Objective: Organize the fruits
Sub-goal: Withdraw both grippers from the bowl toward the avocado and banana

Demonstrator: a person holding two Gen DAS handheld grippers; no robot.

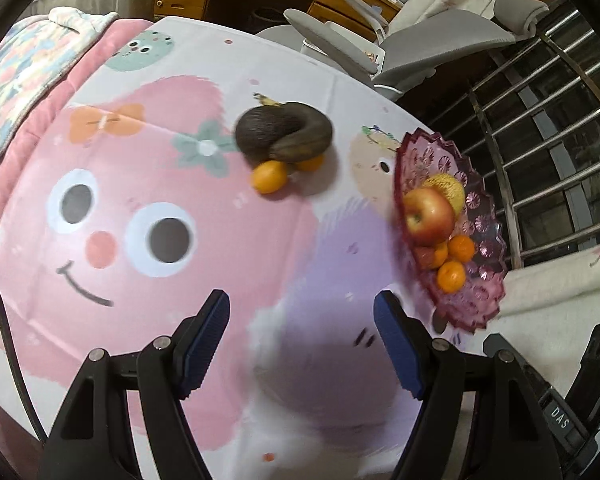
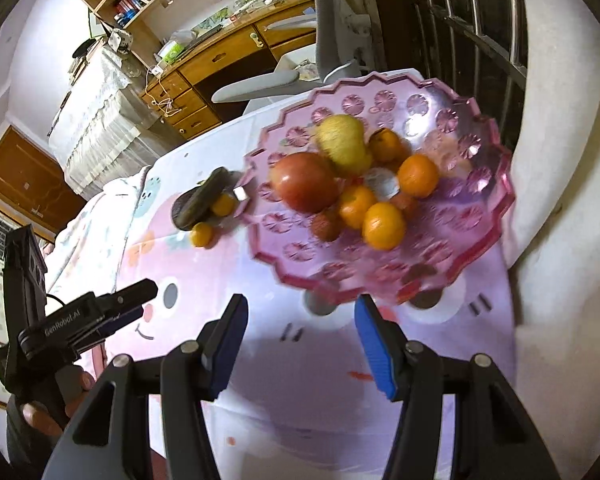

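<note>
Pink scalloped glass fruit bowl point(image 2: 384, 280), pressed flower pattern, translucent, stands at the cloth's right edge. It holds a smooth red apple point(image 2: 304, 181), a rough yellow pear point(image 2: 342, 144) with its long axis running away from the right wrist camera, and several mandarins point(image 2: 383, 220). Outside the bowl: a blackened curved banana point(image 1: 300, 136) lying across a dark avocado point(image 1: 260, 126), two kumquats touching them. Left gripper point(image 1: 302, 320) and right gripper point(image 2: 300, 328): jaws apart, nothing between them.
</note>
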